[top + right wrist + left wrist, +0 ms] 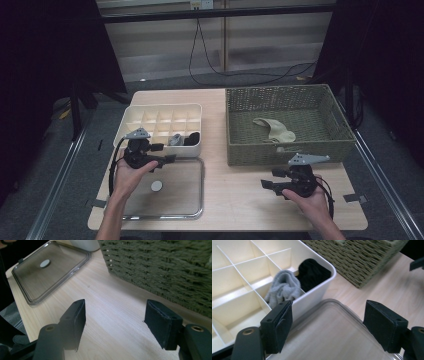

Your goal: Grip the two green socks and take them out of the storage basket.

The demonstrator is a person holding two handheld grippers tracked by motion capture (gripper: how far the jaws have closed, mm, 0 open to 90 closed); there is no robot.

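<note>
A cream divided box (160,112) holds a grey sock (175,139) and a black sock (192,138) in its front right compartments. My left gripper (166,153) hovers just in front of that box, open and with nothing between its fingers. In the left gripper view the grey sock (283,287) and black sock (313,273) lie beyond the open left gripper (329,315). A beige sock (274,129) lies inside the woven basket (287,95). My right gripper (270,178) is open over bare table in front of the basket, and the right gripper (115,315) holds nothing.
A clear lid (170,200) with a small white disc (156,186) lies flat in front of the box, under my left hand. The basket wall (162,267) stands close beyond my right gripper. Wooden tabletop (235,185) is bare between lid and right hand.
</note>
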